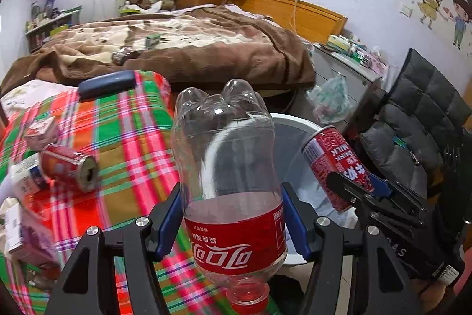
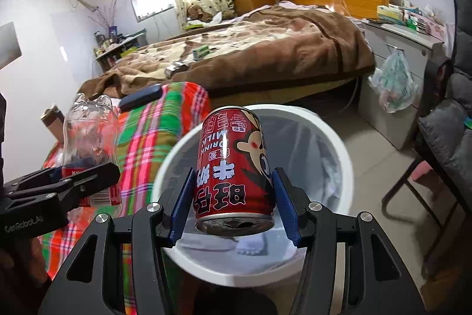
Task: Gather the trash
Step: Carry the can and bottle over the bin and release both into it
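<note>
The right claw (image 2: 233, 197) was clenched on a red milk drink can (image 2: 233, 167), blue pads against its sides, the can upside down with its opened end toward the camera and its long axis running forward along the fingers. Directly beyond and below that can lay the mouth of the white bin (image 2: 333, 135), so the can hung over the opening; by my judgement a release there would have dropped it inside.

The left claw (image 1: 233, 223) was clenched on a clear cola bottle (image 1: 227, 167) at its red label, neck toward the camera, base pointing away. From this claw the bin (image 1: 295, 120) lay ahead and to the right, its rim showing behind the bottle, with the plaid cloth (image 1: 132, 138) under the claw's left side. The right claw was therefore the nearer to the bin; the left probably needed to travel further right before letting go.

Farther left on the cloth, another red can (image 1: 67, 167) lay on its side, uncollected.
</note>
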### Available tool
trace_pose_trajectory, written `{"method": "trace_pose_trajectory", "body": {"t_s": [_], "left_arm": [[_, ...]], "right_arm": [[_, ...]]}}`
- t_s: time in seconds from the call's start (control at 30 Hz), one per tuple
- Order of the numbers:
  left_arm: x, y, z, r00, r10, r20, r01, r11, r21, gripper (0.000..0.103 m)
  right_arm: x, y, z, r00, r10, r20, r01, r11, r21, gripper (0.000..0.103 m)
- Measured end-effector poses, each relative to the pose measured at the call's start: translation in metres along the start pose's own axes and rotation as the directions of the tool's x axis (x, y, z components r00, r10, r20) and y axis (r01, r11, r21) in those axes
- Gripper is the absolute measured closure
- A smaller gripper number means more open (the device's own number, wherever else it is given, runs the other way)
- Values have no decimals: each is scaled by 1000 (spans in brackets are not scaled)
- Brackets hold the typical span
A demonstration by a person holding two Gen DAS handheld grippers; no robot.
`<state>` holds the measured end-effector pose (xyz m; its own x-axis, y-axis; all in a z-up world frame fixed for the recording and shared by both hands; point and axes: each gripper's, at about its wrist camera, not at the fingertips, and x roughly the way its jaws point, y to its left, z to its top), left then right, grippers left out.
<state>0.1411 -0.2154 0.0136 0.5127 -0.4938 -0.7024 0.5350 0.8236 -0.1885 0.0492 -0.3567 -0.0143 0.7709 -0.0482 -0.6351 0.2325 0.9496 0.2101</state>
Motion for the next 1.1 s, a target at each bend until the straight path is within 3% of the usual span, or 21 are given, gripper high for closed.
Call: {"method": "trace_pose_trajectory", "body": {"t_s": [0.5, 0.67, 0.8, 1.1], "left_arm": [[60, -28, 0, 994, -20, -108, 23, 999, 29, 40], [60, -29, 2, 994, -26, -105, 28, 999, 15, 38], [54, -27, 4, 996, -30, -82, 31, 999, 11, 31], [37, -24, -1, 998, -20, -57, 20, 1000, 4, 31]], "right_arm": [[16, -31, -3, 995, -68, -77, 69, 998, 13, 48], [13, -30, -3, 993, -94, -78, 95, 995, 7, 48], [8, -29, 0, 993, -105, -59, 105, 994, 0, 47], [1, -28, -1, 994, -98, -40, 98, 995, 14, 47]]}}
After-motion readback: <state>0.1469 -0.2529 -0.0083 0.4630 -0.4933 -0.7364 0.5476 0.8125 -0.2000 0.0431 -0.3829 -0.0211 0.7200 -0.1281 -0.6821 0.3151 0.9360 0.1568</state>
